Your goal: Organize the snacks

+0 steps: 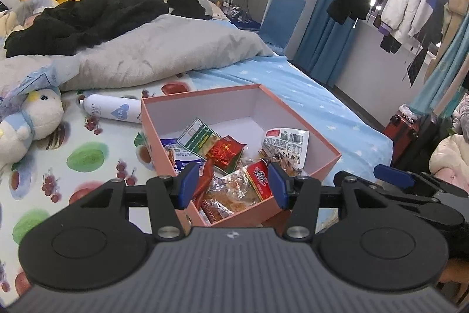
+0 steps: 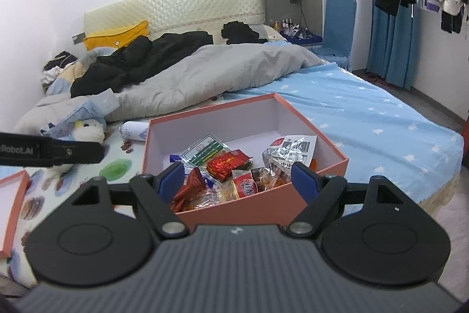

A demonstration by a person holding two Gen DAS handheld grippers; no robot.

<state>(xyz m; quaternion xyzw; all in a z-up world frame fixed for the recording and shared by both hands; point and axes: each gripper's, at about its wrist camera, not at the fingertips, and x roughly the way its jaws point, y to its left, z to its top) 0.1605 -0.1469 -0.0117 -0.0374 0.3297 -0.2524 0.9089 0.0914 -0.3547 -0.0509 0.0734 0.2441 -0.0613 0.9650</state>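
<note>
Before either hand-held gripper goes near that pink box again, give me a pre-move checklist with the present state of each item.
1. Left hand-held gripper free of load: ok, jaws apart, nothing clamped.
2. Right hand-held gripper free of load: ok, jaws apart, nothing clamped.
3. Pink box open on top: ok, no lid on it.
4. Snack packets inside the box: ok, piled toward the near corner.
5. Lid out of the way: ok, lying left of the box.
6. Stray snacks left on the bed: cannot tell, none seen.
</note>
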